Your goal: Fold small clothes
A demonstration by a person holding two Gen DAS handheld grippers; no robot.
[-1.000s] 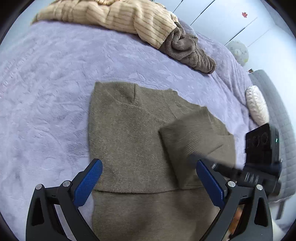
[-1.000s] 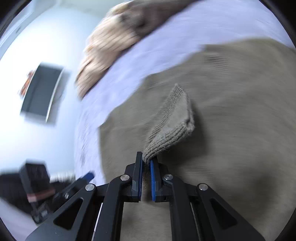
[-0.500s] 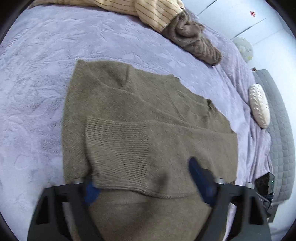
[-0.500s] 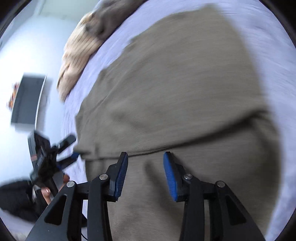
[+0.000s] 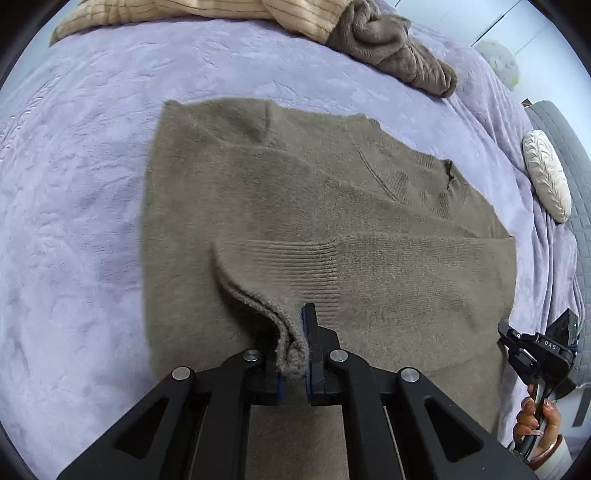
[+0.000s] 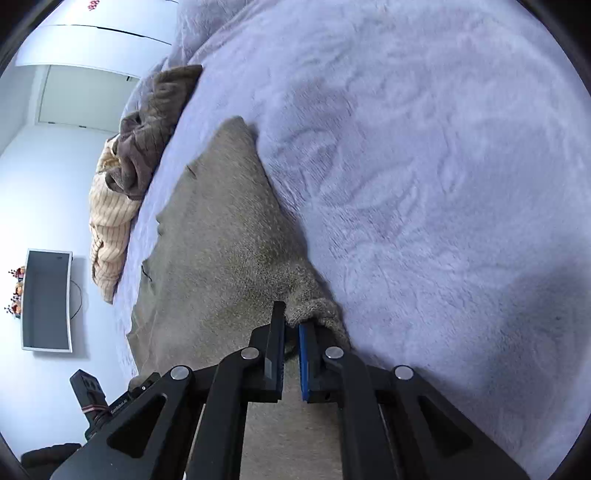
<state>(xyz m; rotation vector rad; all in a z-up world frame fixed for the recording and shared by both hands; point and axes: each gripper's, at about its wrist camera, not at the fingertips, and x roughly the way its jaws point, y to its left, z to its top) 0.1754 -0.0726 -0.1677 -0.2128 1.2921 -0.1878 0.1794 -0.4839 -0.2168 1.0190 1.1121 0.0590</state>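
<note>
Sweater (image 5: 295,206) lay spread flat on the lilac bed (image 5: 74,184), an olive-brown knit with one sleeve folded across its body. The left tool (image 5: 293,354) was closed on the ribbed cuff (image 5: 258,306) of that sleeve, lifting it slightly. The right tool (image 6: 291,332) was pinched nearly shut on a bunched edge of the knit at the sweater's side, right beside bare bed.

The cuff grip looked shallow, so a quick pull might let the thick rib slip out. Uneven pulls from the two tools could drag the whole garment and skew the fold, since the plush cover gives little hold.

A tan striped garment (image 5: 184,11) and a brown one (image 5: 391,55) lay well apart, beyond the sweater.
</note>
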